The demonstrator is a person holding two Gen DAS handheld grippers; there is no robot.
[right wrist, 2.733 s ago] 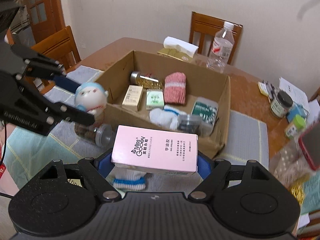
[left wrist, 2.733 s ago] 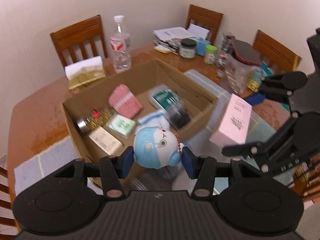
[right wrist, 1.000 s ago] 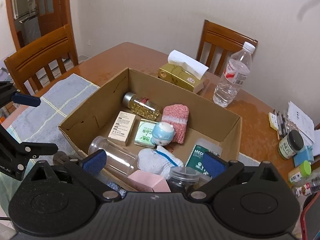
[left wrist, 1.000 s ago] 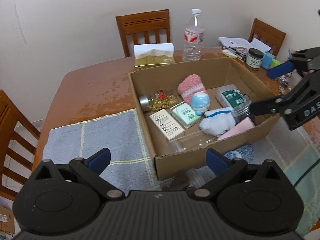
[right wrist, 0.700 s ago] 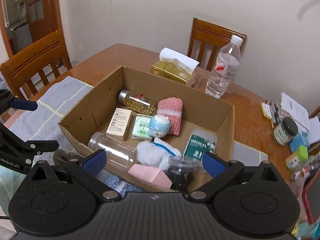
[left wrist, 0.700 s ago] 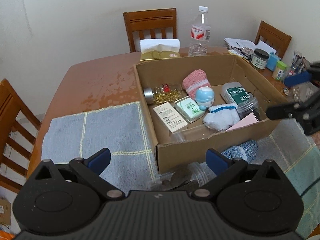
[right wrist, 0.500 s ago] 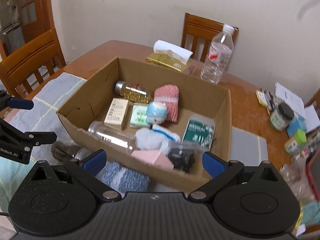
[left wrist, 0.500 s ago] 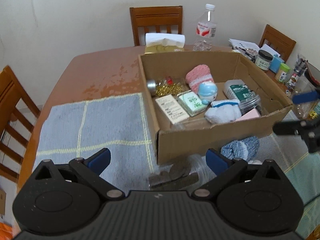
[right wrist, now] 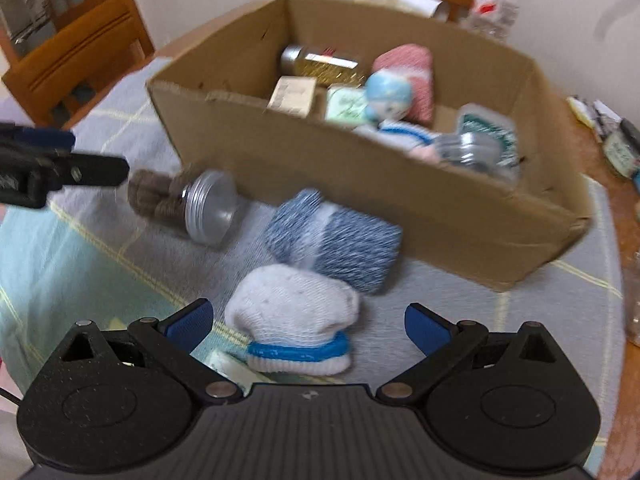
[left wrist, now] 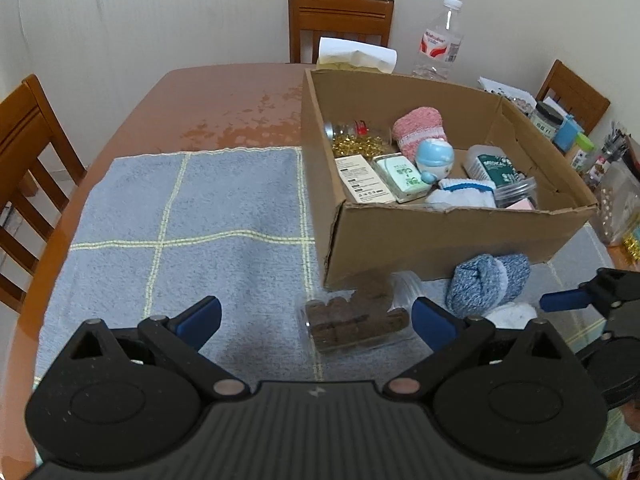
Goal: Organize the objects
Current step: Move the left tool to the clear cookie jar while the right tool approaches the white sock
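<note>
Both tongs are wide open and hold nothing. The right tongs (right wrist: 308, 322) have the white sock (right wrist: 294, 316) right between the tips. The left tongs (left wrist: 316, 318) have the clear jar (left wrist: 356, 326) just ahead. Go down straight, squeeze each middle softly, then lift over the box (left wrist: 440, 240) wall.
</note>
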